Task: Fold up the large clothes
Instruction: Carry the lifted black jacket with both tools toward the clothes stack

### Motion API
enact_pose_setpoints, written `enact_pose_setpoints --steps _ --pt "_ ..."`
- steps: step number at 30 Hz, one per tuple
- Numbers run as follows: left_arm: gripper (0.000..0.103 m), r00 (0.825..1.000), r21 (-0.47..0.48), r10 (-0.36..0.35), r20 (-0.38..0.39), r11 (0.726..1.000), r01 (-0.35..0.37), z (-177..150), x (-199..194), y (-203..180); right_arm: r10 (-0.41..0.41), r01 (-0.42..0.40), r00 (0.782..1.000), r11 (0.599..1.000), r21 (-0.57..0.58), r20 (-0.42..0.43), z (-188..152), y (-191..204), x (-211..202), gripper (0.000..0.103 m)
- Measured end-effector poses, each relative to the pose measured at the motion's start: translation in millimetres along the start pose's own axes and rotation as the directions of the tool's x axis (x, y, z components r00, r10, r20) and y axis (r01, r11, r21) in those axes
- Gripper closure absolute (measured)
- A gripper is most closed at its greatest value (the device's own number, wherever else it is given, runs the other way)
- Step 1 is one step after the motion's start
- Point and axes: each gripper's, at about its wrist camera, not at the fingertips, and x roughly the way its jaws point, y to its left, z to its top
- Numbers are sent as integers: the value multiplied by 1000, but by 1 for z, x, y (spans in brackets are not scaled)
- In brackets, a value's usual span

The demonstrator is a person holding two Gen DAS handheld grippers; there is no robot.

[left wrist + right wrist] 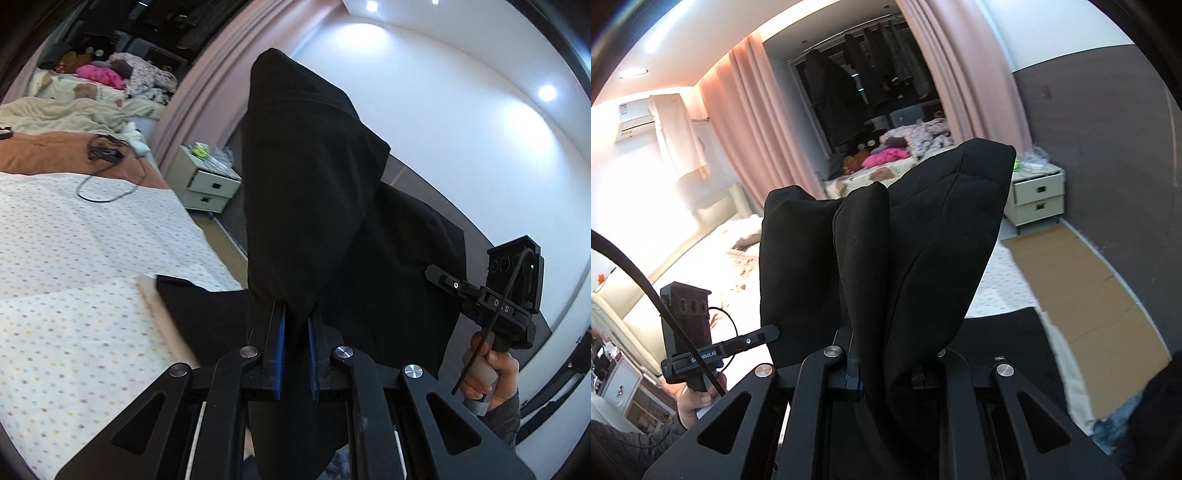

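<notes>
A large black garment (314,192) hangs lifted in the air between both grippers. My left gripper (297,321) is shut on a pinch of its cloth, blue pads pressing the fabric between them. My right gripper (886,354) is shut on another part of the black garment (923,229), which drapes over its fingers and hides the tips. The right gripper also shows in the left wrist view (443,280), gripping the cloth's far edge. The left gripper shows in the right wrist view (772,332). The garment's lower part lies on the bed (92,236).
The bed has a white dotted sheet and a brown blanket (48,151) with a black cable (103,173). A white nightstand (1038,199) stands by the grey wall. Cardboard (1086,295) covers the floor beside the bed. Pink curtains (746,122) and piled clothes (908,144) are behind.
</notes>
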Motion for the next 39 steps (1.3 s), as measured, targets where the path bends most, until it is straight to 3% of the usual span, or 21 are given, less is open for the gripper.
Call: enact_pose_setpoints --steps 10,16,20,24,29,34,37,39 --pt "91 994 -27 -31 -105 999 28 -17 64 -16 -73 75 997 996 58 -32 6 -4 9 92" --pt "101 987 -62 -37 -159 998 27 -28 101 5 -96 110 987 988 113 -126 -8 -20 75 92" --pt "101 978 -46 26 -206 998 -36 -32 127 26 -73 104 979 982 158 -191 -18 -28 135 92" --pt "101 969 -88 67 -237 992 -90 -38 142 64 -126 167 961 974 154 -247 -22 -30 179 92" --pt "101 936 -163 75 -344 977 -138 -52 167 102 -180 228 945 961 155 -274 -13 -31 196 92" --pt "100 923 -183 55 -382 974 -134 -63 185 98 -260 317 916 936 154 -306 -11 -42 197 92" --pt "100 925 -189 40 -379 975 -120 -63 188 92 -310 369 891 920 133 -332 -11 -40 209 92" --pt "99 926 -194 32 -376 975 -113 -60 190 90 -312 379 885 913 147 -344 -12 -40 216 92"
